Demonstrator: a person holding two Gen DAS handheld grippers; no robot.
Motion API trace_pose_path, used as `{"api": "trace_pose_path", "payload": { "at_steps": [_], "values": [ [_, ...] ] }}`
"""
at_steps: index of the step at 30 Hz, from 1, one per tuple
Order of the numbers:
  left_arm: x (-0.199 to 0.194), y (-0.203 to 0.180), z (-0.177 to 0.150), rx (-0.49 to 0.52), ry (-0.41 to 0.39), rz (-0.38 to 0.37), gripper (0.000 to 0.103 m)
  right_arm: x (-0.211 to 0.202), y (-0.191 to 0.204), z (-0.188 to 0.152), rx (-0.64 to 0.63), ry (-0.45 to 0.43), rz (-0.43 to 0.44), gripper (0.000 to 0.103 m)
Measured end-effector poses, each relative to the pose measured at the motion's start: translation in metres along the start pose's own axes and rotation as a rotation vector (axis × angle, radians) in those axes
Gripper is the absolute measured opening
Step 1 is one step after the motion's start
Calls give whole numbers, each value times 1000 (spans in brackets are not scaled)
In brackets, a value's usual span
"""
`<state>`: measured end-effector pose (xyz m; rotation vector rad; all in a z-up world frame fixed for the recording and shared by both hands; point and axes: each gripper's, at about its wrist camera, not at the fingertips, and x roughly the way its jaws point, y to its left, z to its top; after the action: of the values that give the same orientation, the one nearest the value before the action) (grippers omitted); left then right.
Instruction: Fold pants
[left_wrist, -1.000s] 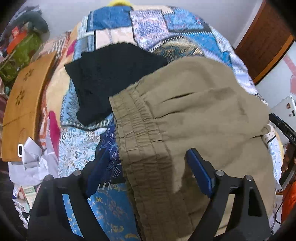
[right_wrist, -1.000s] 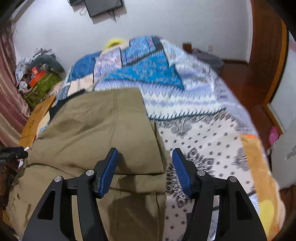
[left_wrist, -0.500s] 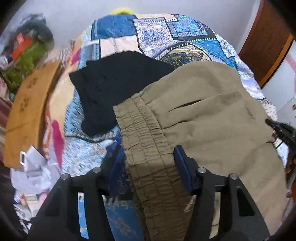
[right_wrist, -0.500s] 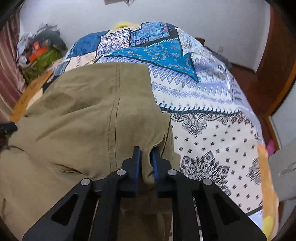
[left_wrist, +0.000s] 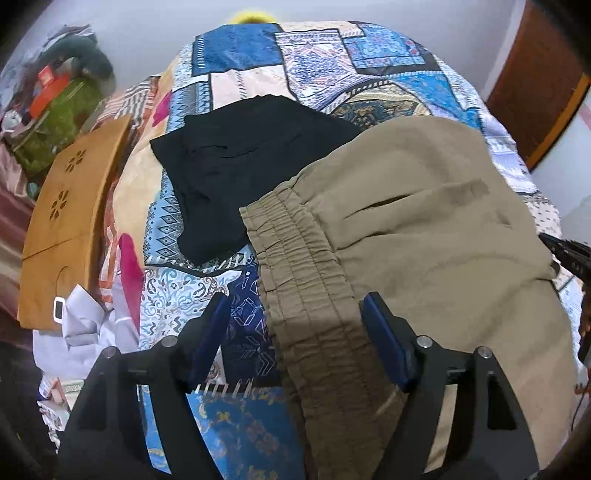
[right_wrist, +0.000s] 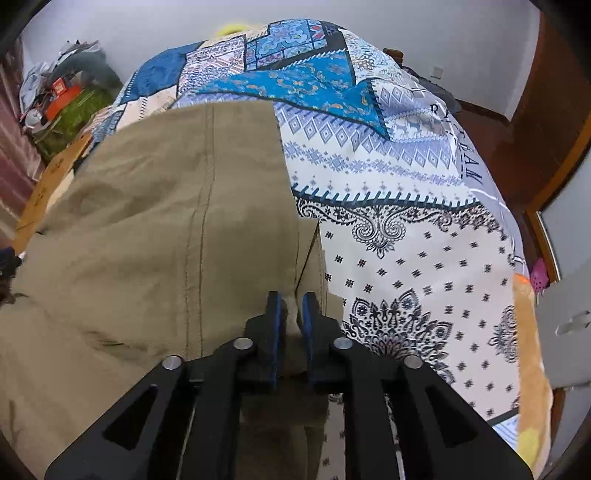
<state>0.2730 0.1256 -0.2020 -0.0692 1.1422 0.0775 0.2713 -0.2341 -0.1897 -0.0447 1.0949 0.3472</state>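
Khaki pants (left_wrist: 424, 229) lie on a patchwork bedspread (left_wrist: 295, 74), elastic waistband (left_wrist: 295, 258) toward my left gripper. My left gripper (left_wrist: 295, 325) is open, its blue pads on either side of the waistband edge without pinching it. In the right wrist view the pants (right_wrist: 166, 221) fill the left half. My right gripper (right_wrist: 291, 314) is shut on a fold of the khaki fabric at the pants' right edge.
Black folded clothing (left_wrist: 236, 177) lies on the bed beyond the waistband. A wooden board (left_wrist: 66, 221) and white cloth (left_wrist: 85, 332) sit at the bed's left side. Clutter (right_wrist: 62, 99) is piled by the far wall. A wooden door (right_wrist: 546, 129) stands at right.
My left gripper narrowed around the waistband, then opened wider again. My right gripper closed on the pants' edge and stays shut on it.
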Motion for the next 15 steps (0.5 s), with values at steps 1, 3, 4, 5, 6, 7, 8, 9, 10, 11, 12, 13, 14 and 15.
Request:
{"api": "trace_pose_path", "payload": {
  "at_steps": [1, 3, 4, 5, 6, 7, 8, 9, 10, 11, 12, 13, 14, 15],
  "values": [
    [-4, 2, 1, -1, -6, -8, 75, -8, -2, 2, 7, -18, 10, 25],
    [-21, 12, 6, -16, -51, -17, 76, -20, 0, 8, 20, -54, 15, 41],
    [-27, 15, 8, -24, -69, -10, 77, -30, 0, 11, 30, -80, 20, 44],
    [-34, 22, 13, -43, -95, -2, 79, -37, 1, 15, 35, -103, 27, 47],
    [-39, 27, 17, -58, -113, 3, 83, -44, 1, 19, 38, -125, 36, 48],
    [-44, 34, 22, -76, -136, 10, 87, -51, 2, 24, 38, -147, 44, 48],
    [-47, 39, 25, -89, -152, 16, 88, -55, 4, 28, 38, -162, 51, 51],
    [-50, 45, 31, -109, -169, 27, 89, -58, 5, 34, 38, -179, 61, 55],
    [-50, 50, 36, -121, -176, 32, 89, -60, 7, 39, 37, -198, 69, 57],
    [-49, 53, 39, -127, -176, 31, 89, -60, 8, 44, 35, -209, 71, 59],
    [-44, 57, 44, -135, -168, 29, 89, -58, 11, 50, 30, -220, 67, 62],
    [-38, 58, 47, -140, -155, 26, 89, -55, 13, 54, 28, -223, 65, 63],
    [-32, 59, 50, -144, -138, 21, 89, -52, 14, 58, 26, -225, 65, 64],
    [-24, 59, 52, -147, -119, 16, 89, -45, 16, 64, 23, -221, 67, 65]
  ]
}}
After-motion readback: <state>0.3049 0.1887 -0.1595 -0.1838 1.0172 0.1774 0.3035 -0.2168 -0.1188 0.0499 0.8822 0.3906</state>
